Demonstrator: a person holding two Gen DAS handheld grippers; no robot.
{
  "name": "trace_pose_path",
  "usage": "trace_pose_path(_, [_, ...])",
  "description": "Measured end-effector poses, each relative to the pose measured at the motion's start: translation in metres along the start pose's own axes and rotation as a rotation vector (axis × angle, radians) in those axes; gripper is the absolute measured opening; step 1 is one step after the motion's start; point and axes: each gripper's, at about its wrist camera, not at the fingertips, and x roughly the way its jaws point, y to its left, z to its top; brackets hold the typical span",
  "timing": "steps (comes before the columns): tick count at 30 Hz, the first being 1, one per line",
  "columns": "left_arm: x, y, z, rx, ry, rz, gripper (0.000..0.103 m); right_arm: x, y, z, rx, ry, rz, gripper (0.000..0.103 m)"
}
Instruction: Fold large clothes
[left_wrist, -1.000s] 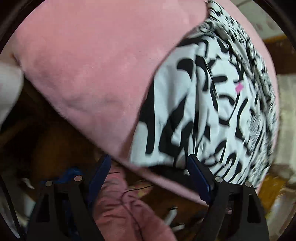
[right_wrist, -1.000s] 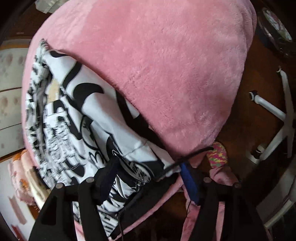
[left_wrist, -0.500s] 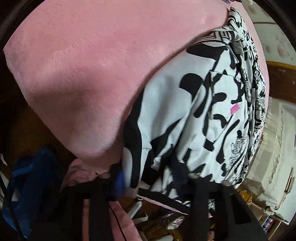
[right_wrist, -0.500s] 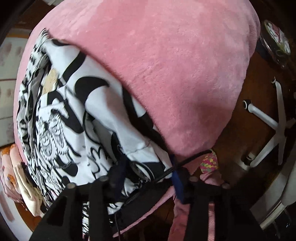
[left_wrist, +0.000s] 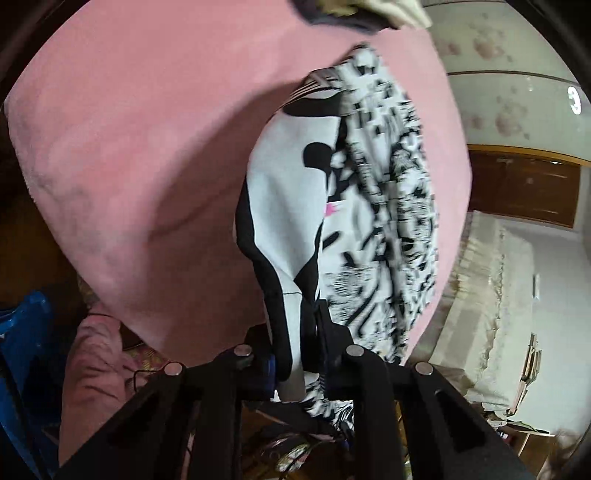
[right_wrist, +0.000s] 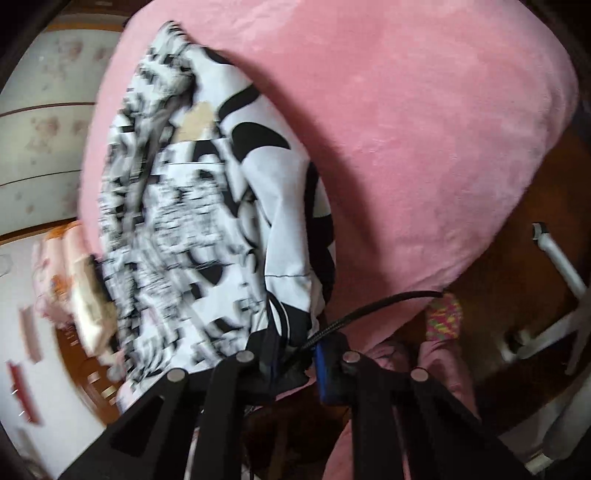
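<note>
Pinching the black-and-white shirt (left_wrist: 343, 221) (right_wrist: 207, 229), your left gripper (left_wrist: 295, 354) and right gripper (right_wrist: 295, 354) both squeeze its near edge tight over the pink blanket (left_wrist: 155, 155) (right_wrist: 424, 147).

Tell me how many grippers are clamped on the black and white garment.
2: the left gripper pinches one bottom edge of the garment, and the right gripper pinches another edge. The fabric between them is bunched.

The garment (left_wrist: 343, 206) lies on the blanket (left_wrist: 147, 166). Each gripper, left (left_wrist: 295, 354) and right (right_wrist: 295, 354), clamps its near edge.
</note>
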Motion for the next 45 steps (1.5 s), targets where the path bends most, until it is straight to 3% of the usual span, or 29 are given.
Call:
trace_pose_path(4, [-0.008, -0.030, -0.005, 0.019, -0.022, -0.060, 0.014, -0.012, 0.009, 0.003, -0.024, 0.042, 0.155, 0.012])
trace_pose_path(10, [-0.023, -0.077, 0.012, 0.105, -0.035, -0.097, 0.013, -0.024, 0.042, 0.010, -0.062, 0.039, 0.296, 0.011])
trace_pose_path(15, [-0.042, -0.126, 0.047, 0.172, -0.068, -0.152, 0.013, -0.049, 0.091, 0.026, -0.093, -0.058, 0.457, 0.011])
trace_pose_path(26, [-0.040, -0.242, 0.164, 0.316, -0.060, -0.264, 0.013, -0.096, 0.195, 0.097, -0.093, -0.302, 0.641, 0.011])
trace_pose_path(32, [-0.001, -0.286, 0.208, 0.364, -0.074, -0.257, 0.012, -0.094, 0.225, 0.146, -0.099, -0.387, 0.662, 0.011])
trace_pose_path(39, [0.072, -0.327, 0.256, 0.370, -0.114, -0.184, 0.012, -0.043, 0.263, 0.227, -0.065, -0.387, 0.641, 0.011])
trace_pose_path(45, [0.154, -0.328, 0.293, 0.348, -0.119, -0.026, 0.013, 0.032, 0.279, 0.295, 0.010, -0.351, 0.478, 0.011])
